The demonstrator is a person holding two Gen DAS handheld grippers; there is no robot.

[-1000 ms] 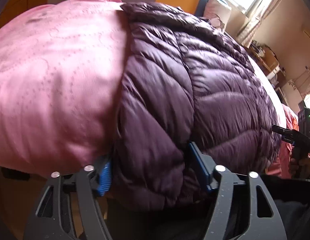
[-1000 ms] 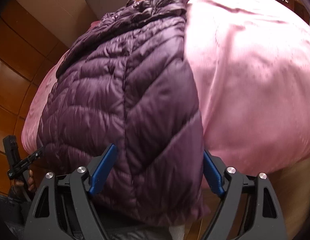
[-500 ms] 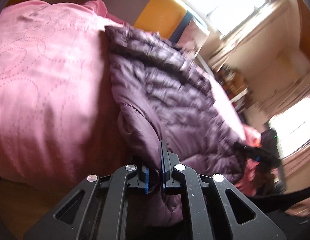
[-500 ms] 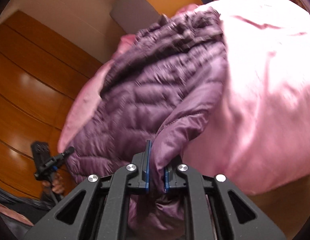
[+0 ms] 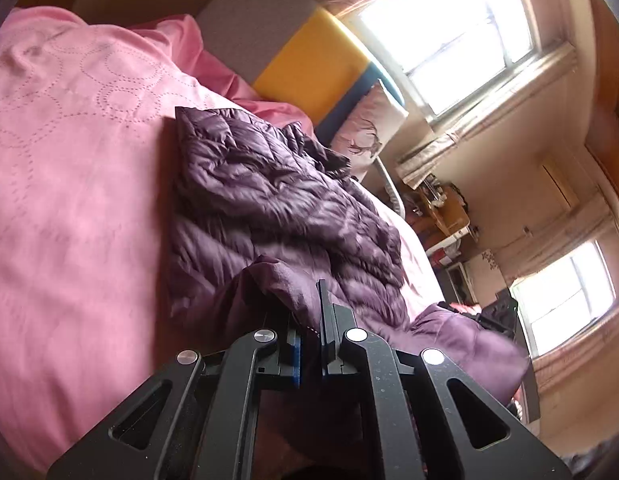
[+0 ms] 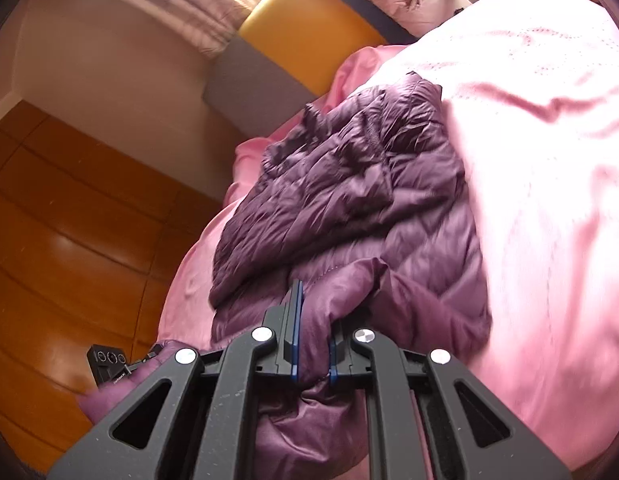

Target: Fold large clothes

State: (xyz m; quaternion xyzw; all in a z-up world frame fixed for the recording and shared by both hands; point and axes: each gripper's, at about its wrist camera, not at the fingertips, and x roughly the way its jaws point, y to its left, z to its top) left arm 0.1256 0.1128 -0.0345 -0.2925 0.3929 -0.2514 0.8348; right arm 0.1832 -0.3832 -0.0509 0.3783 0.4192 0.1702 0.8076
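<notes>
A dark purple quilted down jacket lies along the pink bed cover. My left gripper is shut on the near hem of the jacket and holds it lifted off the bed. In the right wrist view the same jacket lies on the pink cover. My right gripper is shut on the other corner of the hem, with a bunch of fabric between its jaws. The other gripper shows at the lower left, partly hidden by jacket fabric.
A grey and yellow headboard and a deer-print pillow stand at the far end of the bed. Wooden wardrobe panels are on one side. Windows and a cluttered desk are on the other.
Both grippers closed on the jacket's near hem, then pulled it up and back off the bed. The jacket's lower part now rises toward the cameras.
</notes>
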